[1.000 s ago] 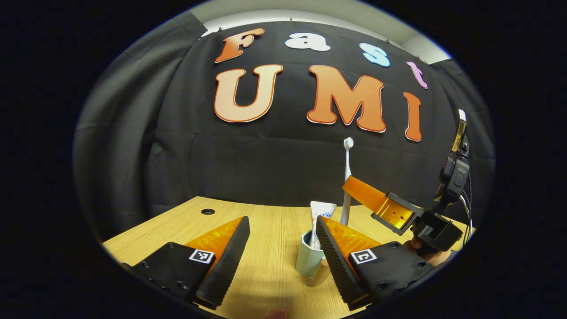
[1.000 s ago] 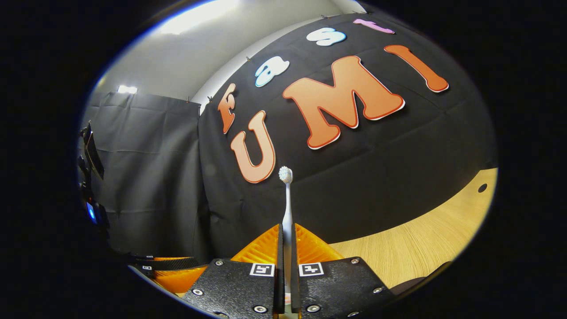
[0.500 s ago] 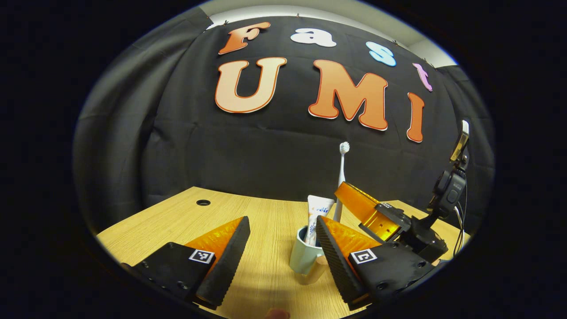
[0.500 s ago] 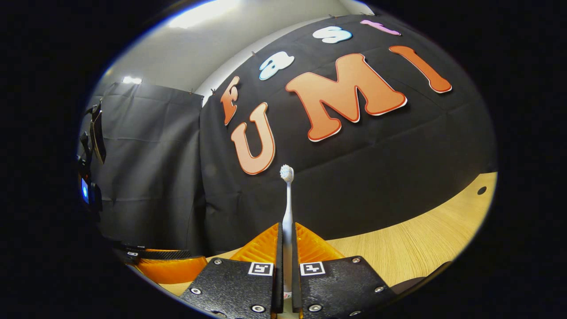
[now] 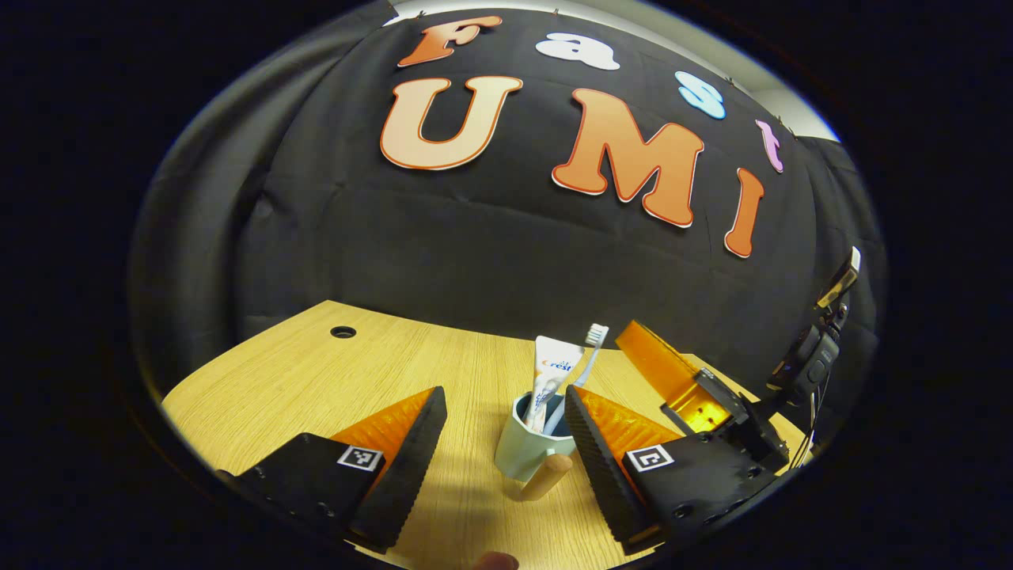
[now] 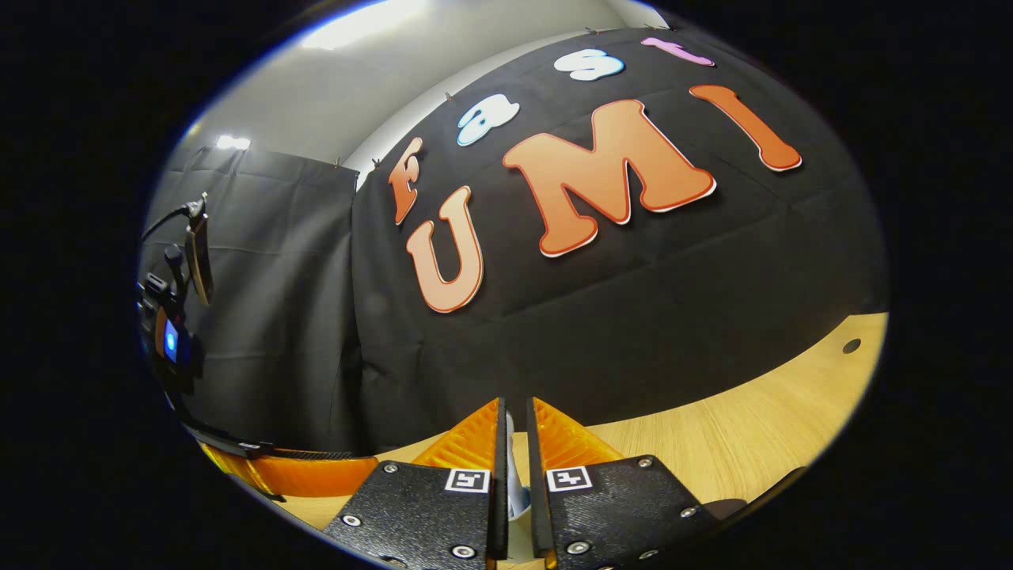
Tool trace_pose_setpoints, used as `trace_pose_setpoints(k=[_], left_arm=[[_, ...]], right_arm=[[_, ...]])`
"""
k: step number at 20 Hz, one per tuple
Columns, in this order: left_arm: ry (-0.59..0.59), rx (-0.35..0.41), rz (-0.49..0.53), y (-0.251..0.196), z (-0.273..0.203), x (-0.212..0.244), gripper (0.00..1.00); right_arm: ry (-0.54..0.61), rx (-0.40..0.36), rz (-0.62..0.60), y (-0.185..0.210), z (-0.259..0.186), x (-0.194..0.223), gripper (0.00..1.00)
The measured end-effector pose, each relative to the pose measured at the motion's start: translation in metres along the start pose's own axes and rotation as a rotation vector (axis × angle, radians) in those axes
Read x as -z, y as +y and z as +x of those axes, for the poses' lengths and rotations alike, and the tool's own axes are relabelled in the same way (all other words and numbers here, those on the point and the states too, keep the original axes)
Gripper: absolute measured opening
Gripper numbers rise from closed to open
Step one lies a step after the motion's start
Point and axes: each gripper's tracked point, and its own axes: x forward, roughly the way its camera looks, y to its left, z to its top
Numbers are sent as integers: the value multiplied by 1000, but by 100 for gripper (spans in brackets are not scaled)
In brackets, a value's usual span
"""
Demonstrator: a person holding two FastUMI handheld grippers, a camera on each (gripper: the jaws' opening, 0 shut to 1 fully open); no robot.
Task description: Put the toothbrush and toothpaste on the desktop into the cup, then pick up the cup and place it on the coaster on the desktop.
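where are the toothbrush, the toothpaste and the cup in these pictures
toothbrush (image 5: 596, 334), left gripper view, on its bristle head, above the cup's rim
toothpaste (image 5: 552, 366), left gripper view, on the upper flat part of the tube
cup (image 5: 518, 455), left gripper view, on its outer wall

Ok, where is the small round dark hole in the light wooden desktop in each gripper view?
Left gripper view: the hole sits mid-left, near the wooden desktop's far edge.
Right gripper view: the hole sits far right, by the same edge.
Shared landmark: the black cloth wall behind it.
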Motion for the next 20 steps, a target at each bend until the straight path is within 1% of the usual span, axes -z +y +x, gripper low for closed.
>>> trace_pose_setpoints(k=[2,4,5,6,9,11,12,13,14,15,18,19,20], left_arm=[[31,4,-2,-2,1,-3,97],[67,18,-8,-4,1,-8,98],[87,32,-6,-10,0,-10,98],[103,41,-1,-14,-1,-15,99],[160,60,43,-21,1,-26,99],[182,87,78,-28,4,-37,99],[203,99,91,-30,5,-40,99],[221,114,101,-33,6,-43,100],[245,128,106,-35,7,-44,99],[273,144,107,-39,7,-44,99],[361,170,90,-42,5,-42,100],[397,178,81,-42,6,-39,100],[439,184,73,-43,8,-34,100]], right_arm=[[2,4,-26,-5,-7,-11,16],[-1,0,-70,-9,-17,-23,22],[-2,-4,-90,-10,-22,-27,16],[-2,-2,-109,-12,-26,-34,27],[5,10,-136,-17,-40,-49,38],[23,-6,-117,-15,-49,-54,46],[33,-7,-107,-17,-54,-56,55],[40,-4,-106,-21,-58,-58,68],[44,1,-116,-24,-63,-61,68],[46,8,-135,-28,-68,-64,73],[49,-5,-201,-30,-87,-70,81],[49,-9,-215,-31,-92,-73,85],[50,-13,-222,-31,-98,-75,87]])
